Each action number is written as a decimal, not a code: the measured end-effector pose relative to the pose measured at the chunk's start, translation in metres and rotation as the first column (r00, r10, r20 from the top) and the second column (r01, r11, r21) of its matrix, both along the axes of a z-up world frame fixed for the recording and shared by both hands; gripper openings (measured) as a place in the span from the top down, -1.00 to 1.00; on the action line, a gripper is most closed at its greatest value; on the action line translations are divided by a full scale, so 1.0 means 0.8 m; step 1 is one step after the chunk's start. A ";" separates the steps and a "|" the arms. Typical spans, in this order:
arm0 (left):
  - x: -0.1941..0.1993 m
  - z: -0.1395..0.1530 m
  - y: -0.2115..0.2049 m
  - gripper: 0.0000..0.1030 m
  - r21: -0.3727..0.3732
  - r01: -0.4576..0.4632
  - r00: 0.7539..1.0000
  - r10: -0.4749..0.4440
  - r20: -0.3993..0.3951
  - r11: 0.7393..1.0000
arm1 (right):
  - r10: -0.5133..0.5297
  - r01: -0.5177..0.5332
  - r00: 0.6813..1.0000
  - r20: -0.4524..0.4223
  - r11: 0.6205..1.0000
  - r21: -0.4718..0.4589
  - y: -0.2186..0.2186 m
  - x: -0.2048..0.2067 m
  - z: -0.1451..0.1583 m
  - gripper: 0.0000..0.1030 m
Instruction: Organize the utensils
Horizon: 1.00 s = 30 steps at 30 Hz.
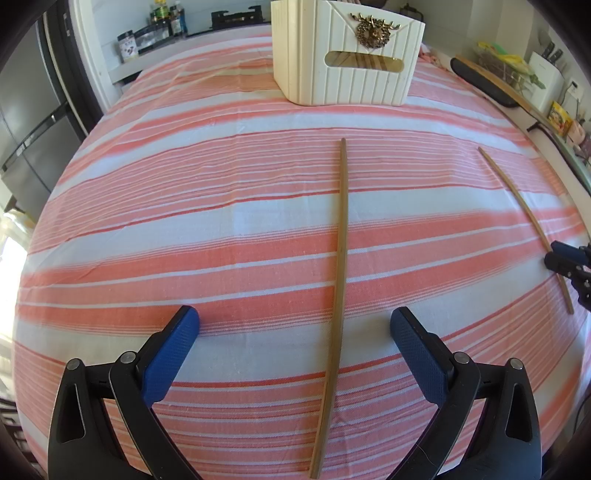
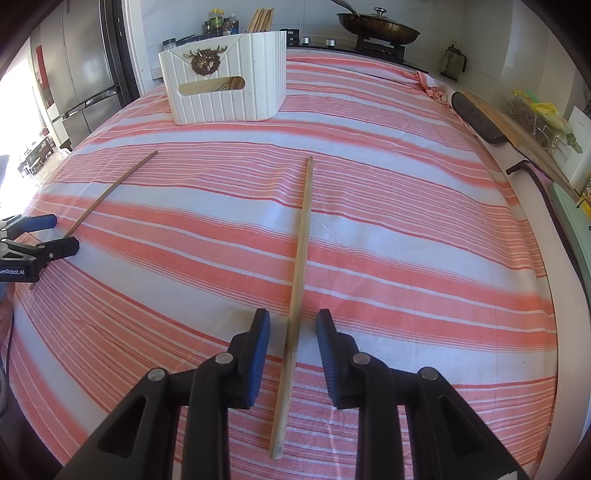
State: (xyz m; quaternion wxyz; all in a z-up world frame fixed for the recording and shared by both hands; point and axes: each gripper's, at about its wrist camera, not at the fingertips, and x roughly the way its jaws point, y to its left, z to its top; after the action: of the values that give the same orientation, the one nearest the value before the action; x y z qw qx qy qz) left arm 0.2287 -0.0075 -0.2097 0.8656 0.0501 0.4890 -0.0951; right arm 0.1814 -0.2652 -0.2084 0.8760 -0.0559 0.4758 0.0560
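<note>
Two wooden chopsticks lie apart on the striped tablecloth. In the left wrist view one chopstick (image 1: 338, 295) runs between the fingers of my left gripper (image 1: 295, 325), which is open wide around it. In the right wrist view the other chopstick (image 2: 297, 280) lies between the fingers of my right gripper (image 2: 293, 325), open with a narrower gap, pads not touching it. Each view shows the other chopstick (image 1: 528, 225) (image 2: 107, 194) and the other gripper (image 1: 570, 267) (image 2: 55, 232) at the edge. A white ribbed utensil holder (image 1: 345, 55) (image 2: 225, 79) with several chopsticks inside stands at the far side.
The striped cloth (image 2: 406, 221) covers the whole table. A dark board (image 2: 476, 118) lies along the right edge, with bags and a white box behind it. A pan on a stove (image 2: 376, 26), bottles (image 2: 218, 22) and a steel fridge (image 2: 74, 74) stand behind.
</note>
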 end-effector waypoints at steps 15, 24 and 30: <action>0.001 0.000 0.001 -0.99 0.000 0.022 1.000 -0.022 -0.012 1.000 | 0.006 -0.006 1.000 -0.024 1.000 -0.005 0.003 0.005 0.000 0.48; 0.003 0.001 0.003 -0.98 -0.003 0.044 0.998 -0.044 -0.036 0.999 | 0.007 -0.008 1.000 -0.030 1.000 -0.006 0.004 0.007 0.000 0.48; 0.020 0.010 0.019 -0.97 -0.076 0.062 0.993 -0.069 -0.097 0.995 | 0.058 -0.060 0.995 -0.079 0.998 -0.020 0.006 0.014 0.002 0.48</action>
State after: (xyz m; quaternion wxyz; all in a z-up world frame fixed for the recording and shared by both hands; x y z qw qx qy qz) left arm 0.2443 0.0073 -0.2017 0.8378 0.0299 0.5259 -0.1436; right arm 0.1925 -0.2600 -0.2070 0.8540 -0.0777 0.5084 0.0785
